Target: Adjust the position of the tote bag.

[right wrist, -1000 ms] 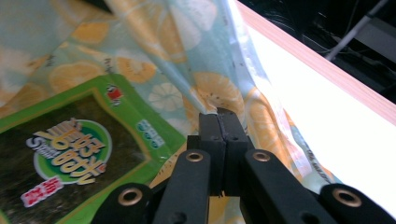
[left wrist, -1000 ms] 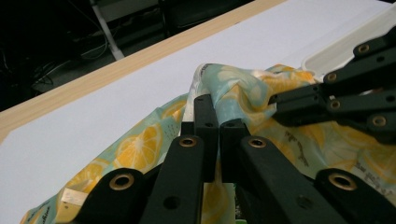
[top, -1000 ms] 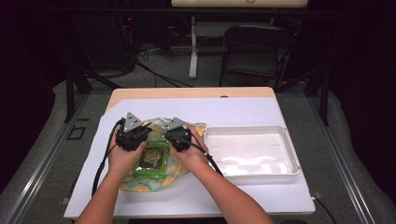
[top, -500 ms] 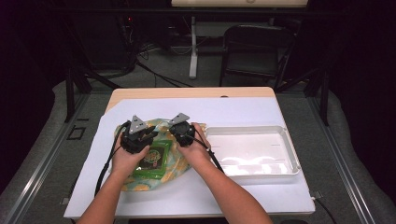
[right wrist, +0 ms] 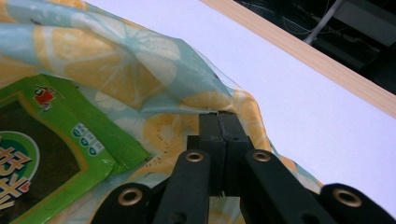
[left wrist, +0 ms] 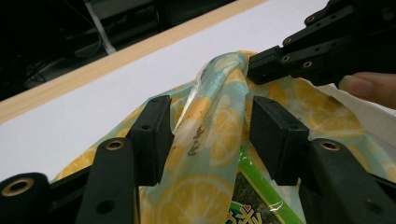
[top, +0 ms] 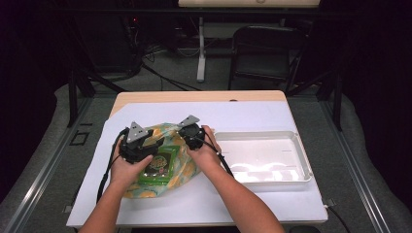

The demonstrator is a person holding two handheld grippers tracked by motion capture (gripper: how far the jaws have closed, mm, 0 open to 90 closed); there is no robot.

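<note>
A lemon-print plastic bag (top: 182, 167) lies on the white paper, and a green snack packet (top: 159, 165) is inside it. My right gripper (right wrist: 218, 122) is shut on the bag's far edge and holds it raised. The packet (right wrist: 42, 140) lies to its left under the film. My left gripper (left wrist: 212, 135) is open. A raised fold of the bag (left wrist: 215, 121) stands between its pads, unclamped. Just beyond that fold the right gripper (left wrist: 261, 65) pinches the same edge. In the high view the left gripper (top: 148, 141) and right gripper (top: 182, 136) flank the bag's far end.
A white plastic tray (top: 301, 160) sits to the right of the bag on the white paper (top: 243, 114). The wooden table edge (top: 194, 96) runs along the far side. A chair and cables stand on the floor beyond.
The right gripper has moved slightly away and up, lifting the bag's edge. The left gripper has shifted a little towards the raised fold.
</note>
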